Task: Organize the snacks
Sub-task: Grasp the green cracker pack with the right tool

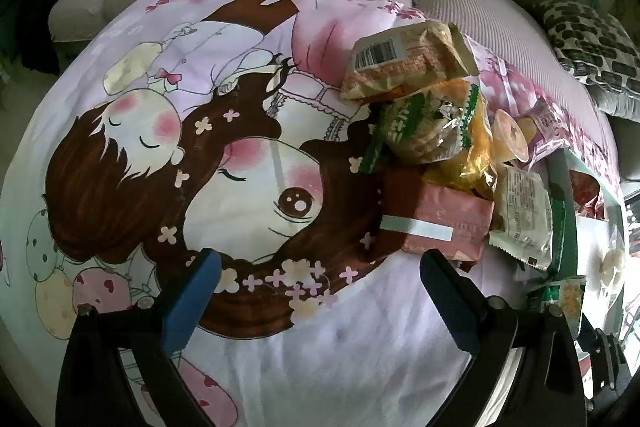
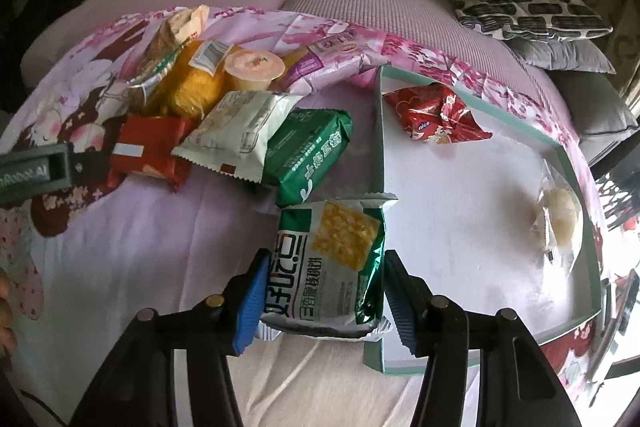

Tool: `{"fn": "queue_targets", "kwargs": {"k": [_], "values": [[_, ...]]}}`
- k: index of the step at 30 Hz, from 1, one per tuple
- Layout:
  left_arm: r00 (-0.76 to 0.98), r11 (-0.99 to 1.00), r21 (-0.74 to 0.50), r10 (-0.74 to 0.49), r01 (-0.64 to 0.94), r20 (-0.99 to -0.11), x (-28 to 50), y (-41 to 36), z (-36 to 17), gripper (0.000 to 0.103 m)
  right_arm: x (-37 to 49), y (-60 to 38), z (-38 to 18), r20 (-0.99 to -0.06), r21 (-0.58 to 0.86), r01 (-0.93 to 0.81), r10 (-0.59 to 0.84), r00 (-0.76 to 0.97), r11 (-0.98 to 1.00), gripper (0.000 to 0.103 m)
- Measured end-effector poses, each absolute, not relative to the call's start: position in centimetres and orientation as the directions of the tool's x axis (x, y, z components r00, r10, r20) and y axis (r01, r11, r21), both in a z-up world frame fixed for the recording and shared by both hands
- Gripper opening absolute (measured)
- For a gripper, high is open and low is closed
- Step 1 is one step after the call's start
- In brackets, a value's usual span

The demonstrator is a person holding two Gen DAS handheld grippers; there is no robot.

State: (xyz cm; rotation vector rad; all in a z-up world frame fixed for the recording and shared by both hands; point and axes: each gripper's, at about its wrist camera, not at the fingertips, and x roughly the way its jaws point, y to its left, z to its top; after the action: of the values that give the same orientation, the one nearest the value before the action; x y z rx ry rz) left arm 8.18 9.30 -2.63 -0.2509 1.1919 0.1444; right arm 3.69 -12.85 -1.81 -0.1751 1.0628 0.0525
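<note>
**Grip on cracker packet unconfirmed at tray edge**

While the right gripper (image 2: 322, 301) sits astride the green-and-white cracker packet (image 2: 330, 263), its jaws stand on either side of the wrapper: the left pad looks to be at the packet's edge, the right pad just beside the green foil, and firm pressure on both sides cannot be confirmed. That packet lies on the printed bedsheet (image 2: 120, 227), its far corner over the near wall of the teal tray (image 2: 378, 131).

Risks noted:

- Soft, air-filled wrapper. Jaws bearing only on the crimped side seams may slide off, or crush the crackers if pressed hard.
- Tray wall. A low lift could catch the packet on the rim and drag or tip the light tray, which already holds a red packet (image 2: 434, 119) and a pale wrapped bun (image 2: 558, 217).
- Adjacent green packet (image 2: 308, 155) touches the target's far end and may be pulled along.
- Remaining pile, including a white packet (image 2: 240, 135) and jelly cup (image 2: 254, 69), is loosely stacked and may slump if disturbed.

The left gripper (image 1: 320, 301) hovers over bare sheet, jaws wide apart and empty, near the pink box (image 1: 436, 227)
</note>
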Motion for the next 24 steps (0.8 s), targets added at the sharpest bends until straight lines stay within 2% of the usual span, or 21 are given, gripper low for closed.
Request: {"fn": "queue_targets", "kwargs": {"k": [24], "values": [[0.355,0.965,-0.121,-0.031,-0.234,-0.934,8.43,9.02,-3.04,0.1,3.67,-13.42,-1.39,-0.878,-0.06,-0.137,0.013,0.479,0.989,0.059]]}}
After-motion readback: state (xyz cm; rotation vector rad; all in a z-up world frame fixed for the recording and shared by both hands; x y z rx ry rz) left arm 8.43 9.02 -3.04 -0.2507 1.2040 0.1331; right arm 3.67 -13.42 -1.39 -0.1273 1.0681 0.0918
